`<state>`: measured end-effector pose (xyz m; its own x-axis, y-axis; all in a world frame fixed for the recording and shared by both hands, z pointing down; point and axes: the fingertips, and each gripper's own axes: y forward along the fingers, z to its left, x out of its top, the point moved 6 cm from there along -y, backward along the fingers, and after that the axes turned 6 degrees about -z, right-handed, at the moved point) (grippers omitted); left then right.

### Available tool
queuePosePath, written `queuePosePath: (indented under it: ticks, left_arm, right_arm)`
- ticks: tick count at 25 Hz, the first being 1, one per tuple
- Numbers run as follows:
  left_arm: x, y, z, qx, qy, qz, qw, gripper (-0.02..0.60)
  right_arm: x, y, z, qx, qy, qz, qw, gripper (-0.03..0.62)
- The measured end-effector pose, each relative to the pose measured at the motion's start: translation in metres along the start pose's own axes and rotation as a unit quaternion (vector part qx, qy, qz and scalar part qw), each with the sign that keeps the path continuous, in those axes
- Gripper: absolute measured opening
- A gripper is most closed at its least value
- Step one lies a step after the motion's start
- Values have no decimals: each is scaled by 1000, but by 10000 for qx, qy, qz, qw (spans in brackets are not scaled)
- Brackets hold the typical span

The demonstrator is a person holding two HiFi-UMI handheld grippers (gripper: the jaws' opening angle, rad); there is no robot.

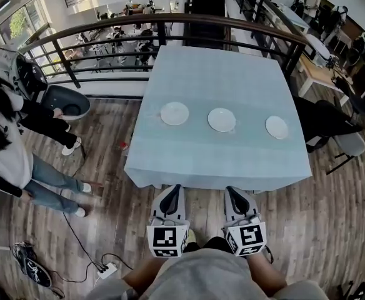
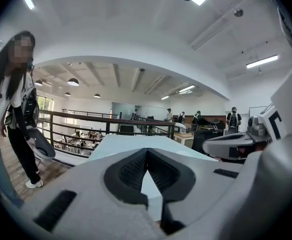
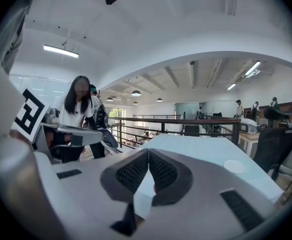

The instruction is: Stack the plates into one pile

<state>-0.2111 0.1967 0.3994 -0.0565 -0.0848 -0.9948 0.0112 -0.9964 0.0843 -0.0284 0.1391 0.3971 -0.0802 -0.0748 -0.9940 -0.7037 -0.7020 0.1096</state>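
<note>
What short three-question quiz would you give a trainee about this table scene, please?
1. How many plates lie on the table?
2. True or false: two of the plates are already stacked on each other.
3. The jaws of the left gripper are: A) wide open; B) shut with nothing between them; C) shut on a plate.

Key:
1. Three, lying in a row.
2. False: each plate lies apart from the others.
3. B.
</note>
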Motion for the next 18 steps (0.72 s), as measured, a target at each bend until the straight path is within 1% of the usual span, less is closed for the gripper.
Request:
queuePosePath:
  ticks: [6,11,18]
  left_arm:
    - [1,24,-8,-163,47,71,9998,15]
    - [-1,46,-10,-220,88,73,9997,15]
    - [6,81,10,-19,186,81,9998,15]
  right_arm:
    - [1,6,-16,-139,24,-32,9999,27]
    - [-4,20,-35,-180,18,-44,9998,28]
    - [-1,62,-57,-67,42,-33,10000,28]
